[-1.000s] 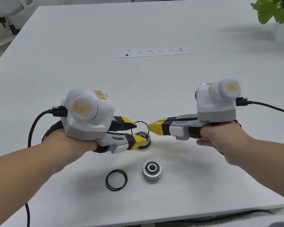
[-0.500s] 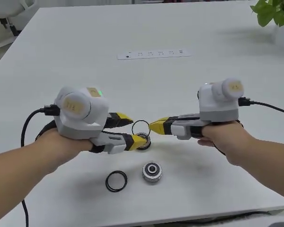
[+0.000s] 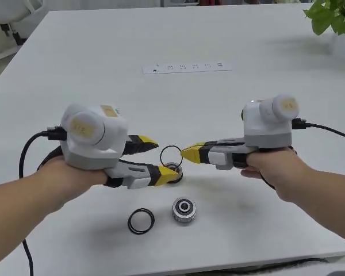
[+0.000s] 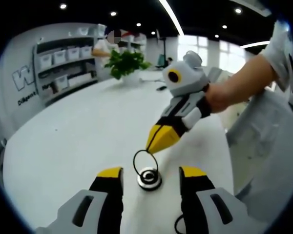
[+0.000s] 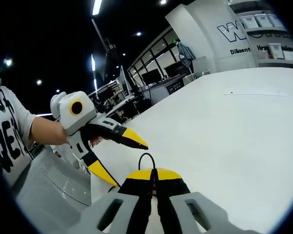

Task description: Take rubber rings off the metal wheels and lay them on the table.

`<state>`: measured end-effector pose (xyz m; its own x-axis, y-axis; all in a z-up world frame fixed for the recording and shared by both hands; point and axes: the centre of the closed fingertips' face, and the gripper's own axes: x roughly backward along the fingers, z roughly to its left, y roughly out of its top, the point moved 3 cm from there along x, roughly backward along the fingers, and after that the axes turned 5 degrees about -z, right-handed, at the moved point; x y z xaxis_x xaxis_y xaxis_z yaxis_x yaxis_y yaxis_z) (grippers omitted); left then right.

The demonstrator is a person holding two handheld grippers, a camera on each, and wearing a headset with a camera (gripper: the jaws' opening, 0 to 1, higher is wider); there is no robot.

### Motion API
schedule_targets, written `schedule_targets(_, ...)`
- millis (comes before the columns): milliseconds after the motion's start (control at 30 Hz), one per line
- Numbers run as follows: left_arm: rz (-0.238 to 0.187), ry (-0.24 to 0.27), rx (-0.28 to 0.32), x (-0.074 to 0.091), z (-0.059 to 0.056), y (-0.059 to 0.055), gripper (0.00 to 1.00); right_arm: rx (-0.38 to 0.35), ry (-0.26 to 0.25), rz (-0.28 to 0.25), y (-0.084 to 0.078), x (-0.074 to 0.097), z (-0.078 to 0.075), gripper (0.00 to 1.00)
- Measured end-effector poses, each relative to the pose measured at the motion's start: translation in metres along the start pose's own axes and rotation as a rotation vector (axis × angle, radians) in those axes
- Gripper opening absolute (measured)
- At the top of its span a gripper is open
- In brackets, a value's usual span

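Observation:
My right gripper (image 3: pixel 186 153) is shut on a thin black rubber ring (image 3: pixel 171 155), which stands as a loop just above a metal wheel (image 3: pixel 174 171) on the white table (image 3: pixel 103 75). In the left gripper view the ring (image 4: pixel 145 161) rises from the wheel (image 4: pixel 150 179), which sits between my open left jaws. My left gripper (image 3: pixel 162 156) is open around the wheel without pressing it. In the right gripper view the ring (image 5: pixel 146 159) sticks up from my shut gripper (image 5: pixel 154 174). A second wheel (image 3: pixel 184 209) and a loose ring (image 3: pixel 141 220) lie nearer the front edge.
A white power strip (image 3: pixel 187 65) lies further back at the table's middle. A green plant (image 3: pixel 333 14) stands at the far right corner. Black cables (image 3: pixel 328 130) trail from both grippers. The front table edge runs close below the second wheel.
My left gripper has drawn back to the left and its jaws stand a little wider. The ring in my right gripper now shows as a fuller loop above the wheel.

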<state>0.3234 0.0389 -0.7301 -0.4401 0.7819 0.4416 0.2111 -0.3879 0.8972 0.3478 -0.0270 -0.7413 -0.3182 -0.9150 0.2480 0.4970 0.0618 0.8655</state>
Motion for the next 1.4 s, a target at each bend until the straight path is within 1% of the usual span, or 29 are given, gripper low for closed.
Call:
schedule_targets(267,-0.009,-0.005,0.001,0.004,-0.004,0.004,0.5,0.002,0.011,-0.004,0.002,0.001,0.005,0.0)
schedule_targets(467,-0.014,-0.007,0.001,0.008,-0.004,0.006,0.52,0.002,0.018,-0.014,0.005,0.001,0.008,0.0)
schedule_targets(600,-0.02,-0.005,0.003,0.01,-0.001,0.006,0.53,0.004,0.023,-0.015,0.006,0.001,0.009,0.0)
schedule_targets(767,-0.021,-0.007,0.002,0.012,-0.002,0.007,0.55,0.004,0.027,-0.017,0.007,0.001,0.01,0.0)
schedule_targets(1000,-0.013,-0.01,-0.004,0.016,-0.003,0.005,0.56,0.006,0.03,-0.019,0.009,0.002,0.012,0.0)
schedule_targets(1400,-0.022,0.006,-0.002,0.031,-0.003,0.007,0.59,0.017,0.042,-0.024,0.015,0.003,0.02,0.0)
